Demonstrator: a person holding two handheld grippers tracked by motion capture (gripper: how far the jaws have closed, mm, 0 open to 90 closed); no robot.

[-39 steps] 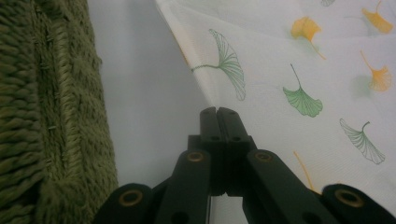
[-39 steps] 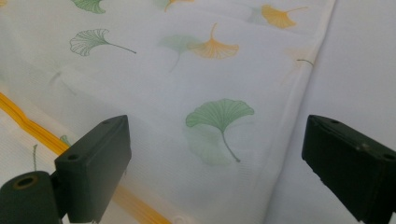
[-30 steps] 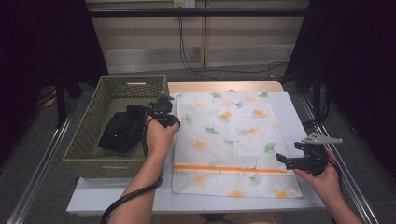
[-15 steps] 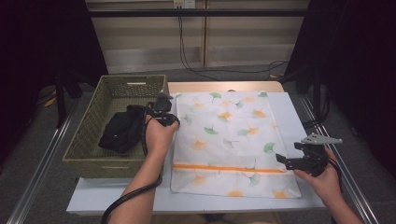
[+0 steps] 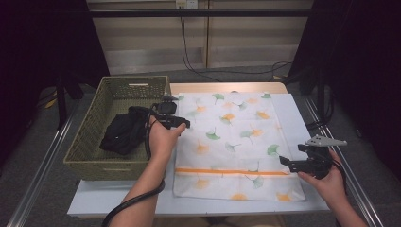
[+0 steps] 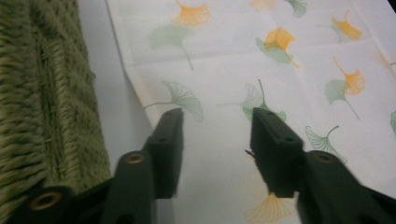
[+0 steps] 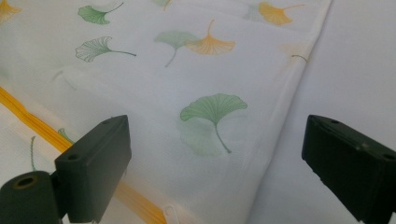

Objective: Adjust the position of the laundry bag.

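At the left of the high view, a rectangular olive-green woven basket stands on the pale desk, and a crumpled black cloth lies inside it toward its right wall. In the left gripper view the same basket's woven side runs down the left edge, with a bare strip of desk between it and the fabric.

Just right of the basket, the person's left hand holds the left gripper over the near-left part of a white rectangular fabric bag printed with green and orange ginkgo leaves. The left gripper has its two black jaws parted with nothing between them, hovering above the bag's left edge.

The bag lies flat across the middle of the desk, and an orange zipper band crosses it near the person's side.

At the right, the right hand holds the right gripper at the bag's right edge, with its grey three-cornered plate on top. In the right gripper view the right gripper stands wide apart and empty, straddling the bag's folded edge, with the orange zipper band at the left jaw and bare desk beyond the right one.
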